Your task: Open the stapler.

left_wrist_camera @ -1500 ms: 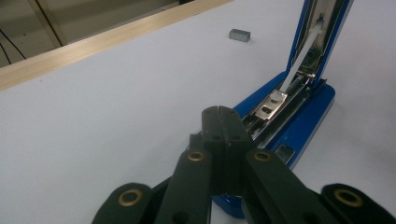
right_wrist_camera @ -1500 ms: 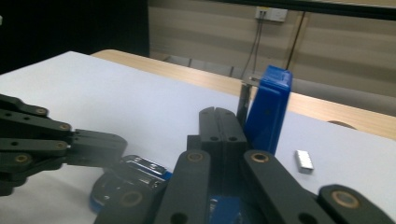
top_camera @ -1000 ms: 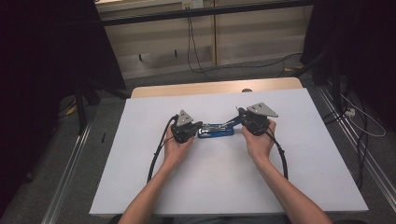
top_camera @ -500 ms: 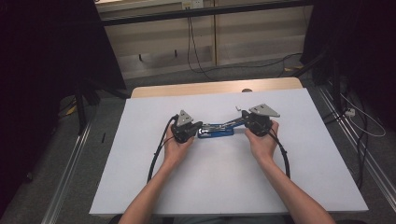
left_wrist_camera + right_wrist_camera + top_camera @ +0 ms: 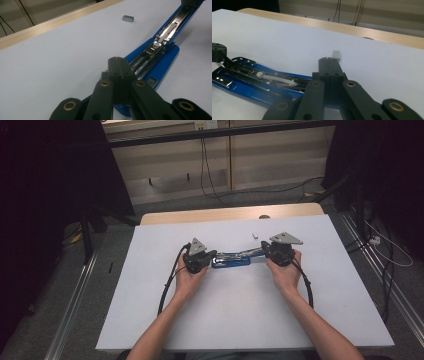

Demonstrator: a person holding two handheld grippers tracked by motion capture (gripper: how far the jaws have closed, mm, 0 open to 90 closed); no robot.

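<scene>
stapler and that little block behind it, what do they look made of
Stapler: blue body looks like smooth plastic or painted metal; the opened inner channel is shiny, mirror-like metal. Small block: grey with a dull metallic sheen, probably a strip of staples, though too small to be sure.

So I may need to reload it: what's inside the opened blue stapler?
The blue stapler shows a shiny metal channel with a white pusher. The left gripper covers its near end, so staples there cannot be judged.

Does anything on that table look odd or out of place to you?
Yes, two things. The blue stapler lies swung wide open between the two grippers, its metal staple channel bare. And a small block of staples sits loose on the white table, apart from the stapler, toward the far edge.
</scene>
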